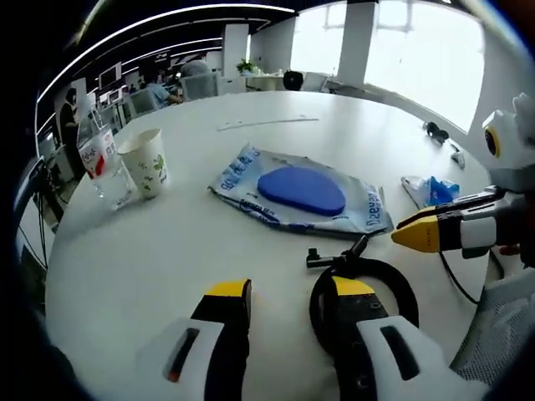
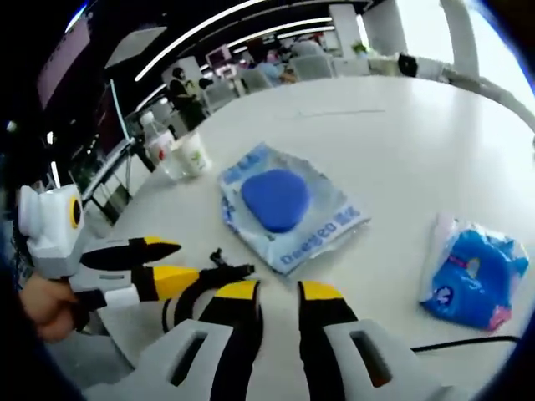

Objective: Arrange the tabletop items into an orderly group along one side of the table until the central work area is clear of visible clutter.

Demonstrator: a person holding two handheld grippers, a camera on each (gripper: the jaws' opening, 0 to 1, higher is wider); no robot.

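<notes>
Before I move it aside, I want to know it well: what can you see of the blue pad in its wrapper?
The blue pad is a smooth, rounded, flat piece sealed in a crinkled clear wrapper with blue print. It lies flat mid-table on the white table, apart from the paper cup. No jaws touch it.

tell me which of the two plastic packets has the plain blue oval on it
The large flat packet mid-table; the small crumpled packet at the edge is blue and white with pink.

Table centre blocked by blue pad pkg (image 1: 301,194); far side free.
</notes>
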